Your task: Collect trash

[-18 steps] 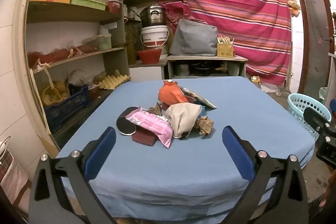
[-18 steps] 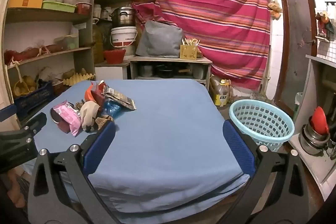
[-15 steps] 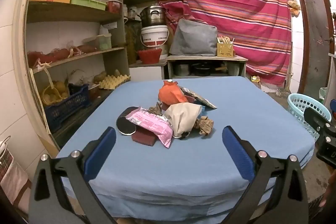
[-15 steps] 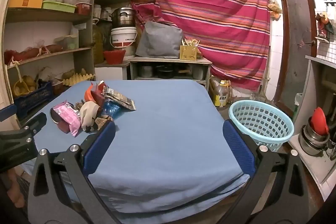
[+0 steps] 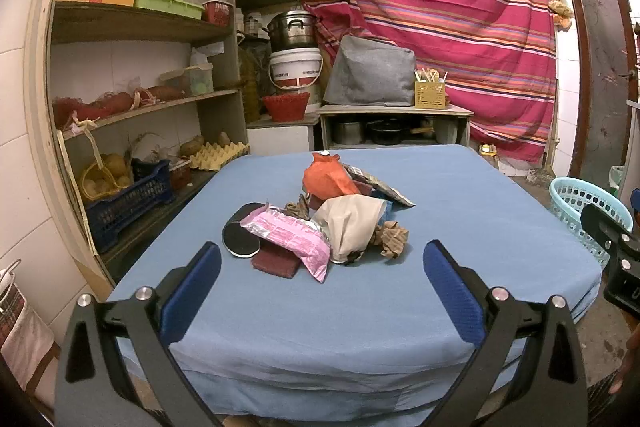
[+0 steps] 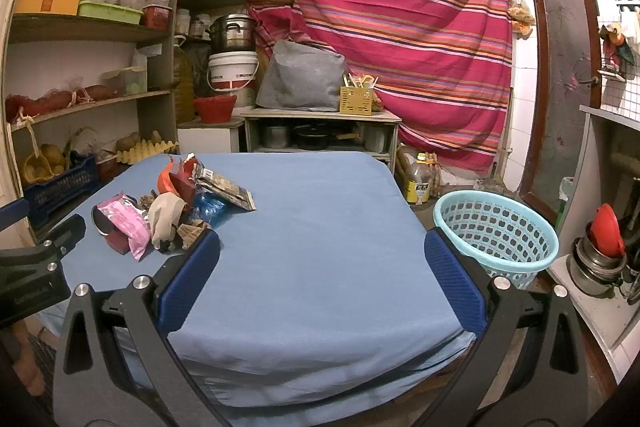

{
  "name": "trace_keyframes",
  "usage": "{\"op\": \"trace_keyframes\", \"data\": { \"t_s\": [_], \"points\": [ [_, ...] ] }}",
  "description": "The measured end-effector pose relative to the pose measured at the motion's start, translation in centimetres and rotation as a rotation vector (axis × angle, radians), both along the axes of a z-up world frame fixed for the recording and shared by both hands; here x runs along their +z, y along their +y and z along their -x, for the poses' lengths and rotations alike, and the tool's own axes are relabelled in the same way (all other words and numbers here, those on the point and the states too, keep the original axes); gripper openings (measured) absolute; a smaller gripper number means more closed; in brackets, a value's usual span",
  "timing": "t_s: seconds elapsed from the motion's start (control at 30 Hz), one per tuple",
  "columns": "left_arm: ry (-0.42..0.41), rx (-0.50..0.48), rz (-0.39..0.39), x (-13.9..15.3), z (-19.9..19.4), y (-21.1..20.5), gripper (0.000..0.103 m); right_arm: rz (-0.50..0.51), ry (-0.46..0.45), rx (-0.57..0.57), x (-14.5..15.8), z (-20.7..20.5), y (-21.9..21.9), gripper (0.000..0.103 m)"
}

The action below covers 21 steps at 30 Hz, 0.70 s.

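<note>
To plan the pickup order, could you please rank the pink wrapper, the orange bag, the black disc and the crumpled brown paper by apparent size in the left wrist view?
1. Pink wrapper
2. Orange bag, slightly farther away, so it could really match the wrapper
3. Black disc, partly covered
4. Crumpled brown paper

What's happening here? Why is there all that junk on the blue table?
Someone holds a gripper in each hand to collect trash. The left gripper and right gripper are both open and empty, hovering at the near edge of the table. The trash pile, all wrappers and crumpled paper, lies untouched on the table. A basket waits on the floor to the right. Nothing has been picked up yet.
</note>
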<state>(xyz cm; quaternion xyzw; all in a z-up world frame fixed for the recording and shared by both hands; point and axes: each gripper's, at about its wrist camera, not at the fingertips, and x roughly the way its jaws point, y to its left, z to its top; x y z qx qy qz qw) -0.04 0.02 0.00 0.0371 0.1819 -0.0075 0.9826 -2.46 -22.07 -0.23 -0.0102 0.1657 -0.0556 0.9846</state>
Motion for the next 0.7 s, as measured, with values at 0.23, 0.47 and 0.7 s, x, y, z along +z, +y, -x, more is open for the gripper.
{"op": "trace_keyframes", "data": {
  "t_s": [0.23, 0.47, 0.7],
  "points": [
    [0.000, 0.000, 0.000, -0.01, -0.01, 0.00, 0.099, 0.001, -0.001, -0.002, -0.19, -0.05, 0.01, 0.099],
    [0.001, 0.001, 0.001, -0.01, -0.01, 0.02, 0.099, 0.002, 0.000, -0.003, -0.25, -0.12, -0.05, 0.099],
    [0.000, 0.001, 0.003, 0.00, -0.02, 0.02, 0.099, 0.002, -0.001, -0.007, -0.47, -0.05, -0.33, 0.099]
  ]
}}
